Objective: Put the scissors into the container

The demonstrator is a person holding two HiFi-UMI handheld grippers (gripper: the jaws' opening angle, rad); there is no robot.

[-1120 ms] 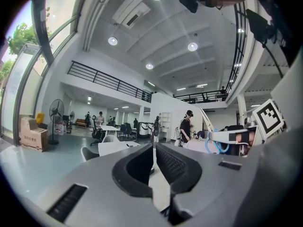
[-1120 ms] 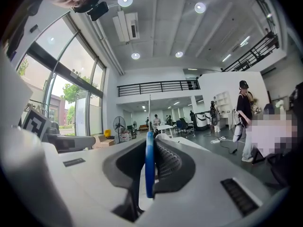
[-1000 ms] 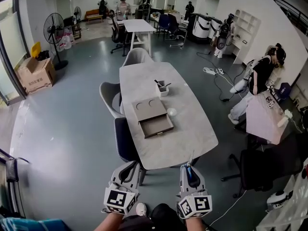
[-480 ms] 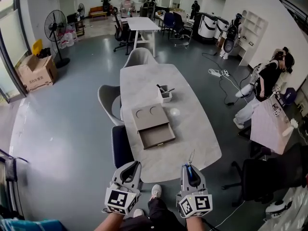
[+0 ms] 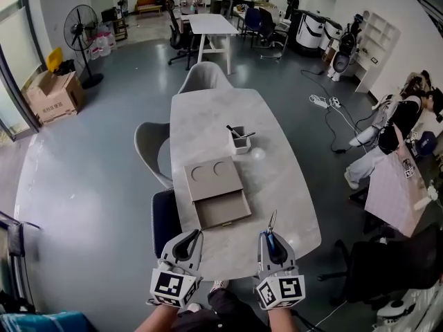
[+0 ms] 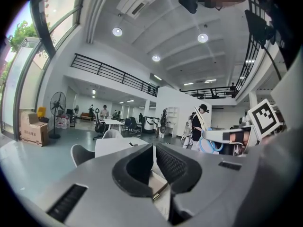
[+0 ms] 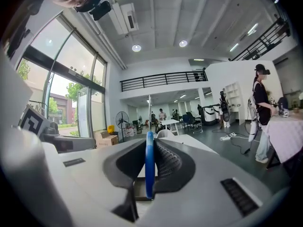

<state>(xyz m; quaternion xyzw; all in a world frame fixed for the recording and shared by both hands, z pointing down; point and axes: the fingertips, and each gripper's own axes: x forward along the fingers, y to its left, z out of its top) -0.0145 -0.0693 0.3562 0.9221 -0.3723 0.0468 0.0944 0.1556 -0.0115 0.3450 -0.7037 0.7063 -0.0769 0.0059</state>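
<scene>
My right gripper [image 5: 269, 235] is shut on the scissors [image 5: 272, 225]; their metal blades point up over the near table edge. In the right gripper view the scissors' blue handle [image 7: 149, 164] is clamped edge-on between the pads. My left gripper [image 5: 187, 239] hangs beside it at the table's near end, its jaws together with nothing between them, as the left gripper view [image 6: 152, 150] also shows. A small white container [image 5: 239, 142] with dark pens stands mid-table, well beyond both grippers.
A grey box with its drawer pulled open [image 5: 217, 189] lies on the marble table [image 5: 201, 126], between me and the container. A small white round object [image 5: 257, 153] sits right of it. Chairs [image 5: 149, 147] line the table's left side; a person [image 5: 405, 120] sits at right.
The view has drawn closer to the table, and both grippers now reach its near edge. The scissors stay clamped in the right gripper.
</scene>
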